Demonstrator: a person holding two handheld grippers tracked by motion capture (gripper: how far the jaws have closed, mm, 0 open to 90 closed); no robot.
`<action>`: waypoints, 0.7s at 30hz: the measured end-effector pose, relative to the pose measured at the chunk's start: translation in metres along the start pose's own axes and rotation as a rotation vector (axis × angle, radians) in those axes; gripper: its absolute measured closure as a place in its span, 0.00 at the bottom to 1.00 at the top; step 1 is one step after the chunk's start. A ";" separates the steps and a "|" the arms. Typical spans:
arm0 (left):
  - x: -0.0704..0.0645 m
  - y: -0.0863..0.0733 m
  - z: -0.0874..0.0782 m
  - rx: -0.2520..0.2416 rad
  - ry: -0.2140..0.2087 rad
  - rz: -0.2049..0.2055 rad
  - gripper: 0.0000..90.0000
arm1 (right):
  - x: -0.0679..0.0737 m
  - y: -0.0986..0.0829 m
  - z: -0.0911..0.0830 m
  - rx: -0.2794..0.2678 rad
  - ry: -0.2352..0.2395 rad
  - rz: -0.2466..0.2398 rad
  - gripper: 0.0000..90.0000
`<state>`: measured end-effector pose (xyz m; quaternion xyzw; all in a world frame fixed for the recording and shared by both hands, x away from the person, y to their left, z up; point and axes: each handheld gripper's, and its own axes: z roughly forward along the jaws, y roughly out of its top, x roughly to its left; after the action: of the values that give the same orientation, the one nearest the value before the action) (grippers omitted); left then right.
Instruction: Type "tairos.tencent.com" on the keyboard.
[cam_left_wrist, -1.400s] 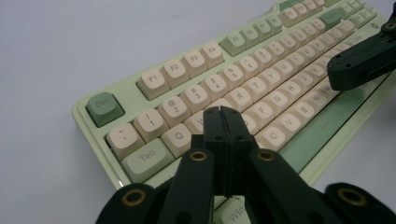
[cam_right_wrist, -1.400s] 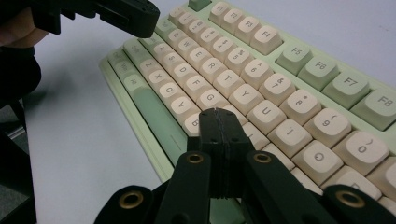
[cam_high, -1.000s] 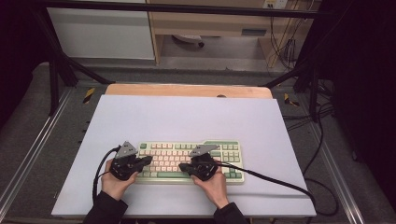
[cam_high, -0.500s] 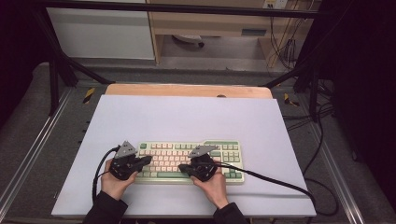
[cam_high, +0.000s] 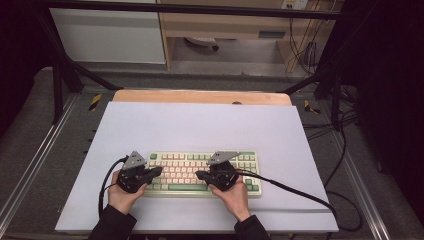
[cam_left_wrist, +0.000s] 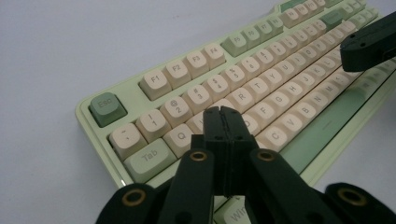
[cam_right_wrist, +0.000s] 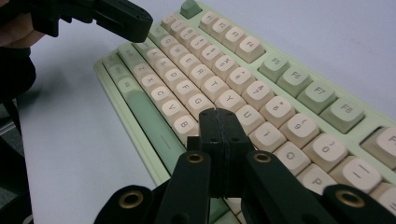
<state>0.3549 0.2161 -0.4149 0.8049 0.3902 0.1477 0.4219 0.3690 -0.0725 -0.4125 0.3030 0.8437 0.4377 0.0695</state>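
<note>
High view: white bench (cam_high: 200, 125) carries green-and-cream keyboard (cam_high: 200, 172) near its front edge | left hand-held gripper (cam_high: 159, 171) and right hand-held gripper (cam_high: 199, 175) poise over keys, jaws pressed together, empty | risk: broad closed tips could strike two keys | gripper views alone reveal key legends.

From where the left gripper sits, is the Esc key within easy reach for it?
Probably yes. The left gripper, fingers shut, hovers over the keyboard near the Q and W keys, and the Esc key lies close by at the corner with nothing between them. The right gripper is off to the far side.
</note>
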 end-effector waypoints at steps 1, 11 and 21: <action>0.000 0.000 0.000 -0.001 0.000 0.000 1.00 | 0.000 0.000 -0.002 0.001 -0.003 0.003 1.00; -0.001 0.001 -0.001 -0.002 -0.001 0.005 1.00 | -0.012 -0.006 -0.018 -0.010 -0.029 0.023 1.00; -0.005 0.002 0.002 0.004 -0.006 0.018 1.00 | -0.026 -0.020 -0.035 -0.019 -0.059 0.061 1.00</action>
<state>0.3539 0.2104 -0.4137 0.8096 0.3821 0.1483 0.4203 0.3676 -0.1207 -0.4108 0.3408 0.8275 0.4384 0.0836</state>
